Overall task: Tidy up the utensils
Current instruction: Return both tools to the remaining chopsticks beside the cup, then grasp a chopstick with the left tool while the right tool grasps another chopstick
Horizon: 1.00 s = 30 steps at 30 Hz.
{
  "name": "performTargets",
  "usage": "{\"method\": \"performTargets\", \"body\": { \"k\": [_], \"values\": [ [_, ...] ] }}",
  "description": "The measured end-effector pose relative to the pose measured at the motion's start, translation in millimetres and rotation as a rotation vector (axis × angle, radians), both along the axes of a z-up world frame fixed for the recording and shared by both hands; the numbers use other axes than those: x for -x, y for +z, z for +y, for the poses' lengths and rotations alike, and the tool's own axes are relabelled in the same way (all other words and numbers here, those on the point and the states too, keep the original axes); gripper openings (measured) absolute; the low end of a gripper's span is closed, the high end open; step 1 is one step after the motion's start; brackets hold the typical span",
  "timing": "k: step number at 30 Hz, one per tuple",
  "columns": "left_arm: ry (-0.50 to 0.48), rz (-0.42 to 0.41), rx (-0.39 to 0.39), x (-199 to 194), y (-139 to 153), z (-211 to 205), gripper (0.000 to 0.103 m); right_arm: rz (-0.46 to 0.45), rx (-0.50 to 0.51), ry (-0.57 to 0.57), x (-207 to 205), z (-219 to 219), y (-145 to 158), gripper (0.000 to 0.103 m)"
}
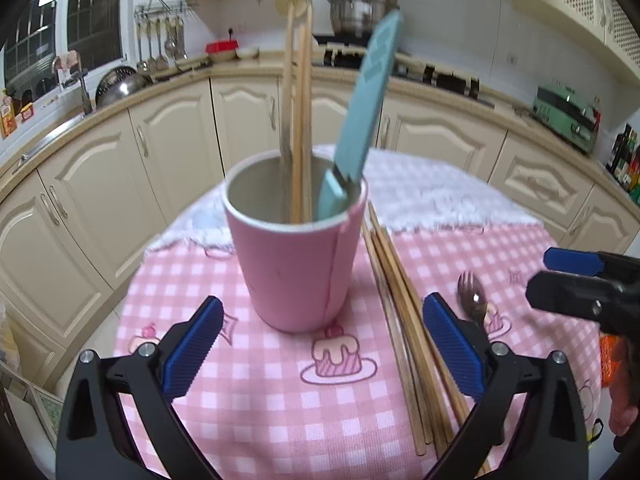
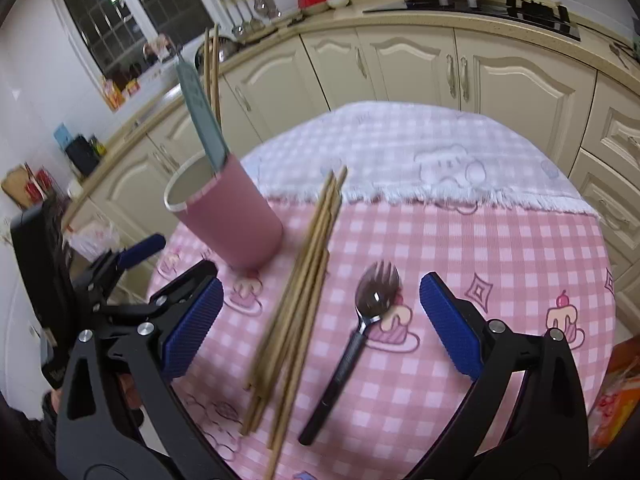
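Note:
A pink cup (image 1: 298, 264) stands on the round table and holds a teal knife (image 1: 362, 120) and wooden chopsticks (image 1: 298, 120); it also shows in the right wrist view (image 2: 236, 216). Several loose chopsticks (image 1: 404, 320) (image 2: 300, 296) lie right of the cup. A black-handled spork (image 2: 356, 332) (image 1: 474, 304) lies right of them. My left gripper (image 1: 322, 356) is open just before the cup, empty. My right gripper (image 2: 320, 328) is open and empty above the chopsticks and spork; it shows in the left wrist view (image 1: 576, 276).
The table has a pink checked cloth (image 2: 460, 248) and a white towel (image 2: 400, 152) at its far side. Cream kitchen cabinets (image 1: 168, 140) ring the table. An orange packet (image 2: 616, 392) lies at the table's right edge.

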State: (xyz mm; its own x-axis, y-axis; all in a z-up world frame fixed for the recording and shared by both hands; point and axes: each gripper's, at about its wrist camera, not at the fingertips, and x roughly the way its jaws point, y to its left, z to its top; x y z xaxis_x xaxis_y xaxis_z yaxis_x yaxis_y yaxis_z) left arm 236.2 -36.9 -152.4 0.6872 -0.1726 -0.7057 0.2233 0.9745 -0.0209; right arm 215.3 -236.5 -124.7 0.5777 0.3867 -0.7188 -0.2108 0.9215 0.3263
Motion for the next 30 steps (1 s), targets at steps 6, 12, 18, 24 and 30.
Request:
{"method": "performTargets", "body": {
  "k": [6, 12, 18, 24, 30],
  "values": [
    [-0.019, 0.085, -0.031, -10, -26, -11, 0.088, 0.01, 0.15, 0.063, 7, 17, -16, 0.08],
    [-0.042, 0.16, -0.017, -15, -45, -18, 0.067, 0.053, 0.22, 0.128, 7, 29, -34, 0.046],
    [-0.068, 0.177, -0.006, -17, -49, -24, 0.06, 0.095, 0.23, 0.175, 5, 37, -46, 0.035],
    [-0.074, 0.18, -0.011, -22, -51, -32, 0.053, 0.127, 0.224, 0.195, 2, 46, -53, 0.033],
    [-0.091, 0.189, 0.021, -25, -51, -34, 0.027, 0.166, 0.209, 0.164, -3, 48, -59, 0.029]
  ]
}}
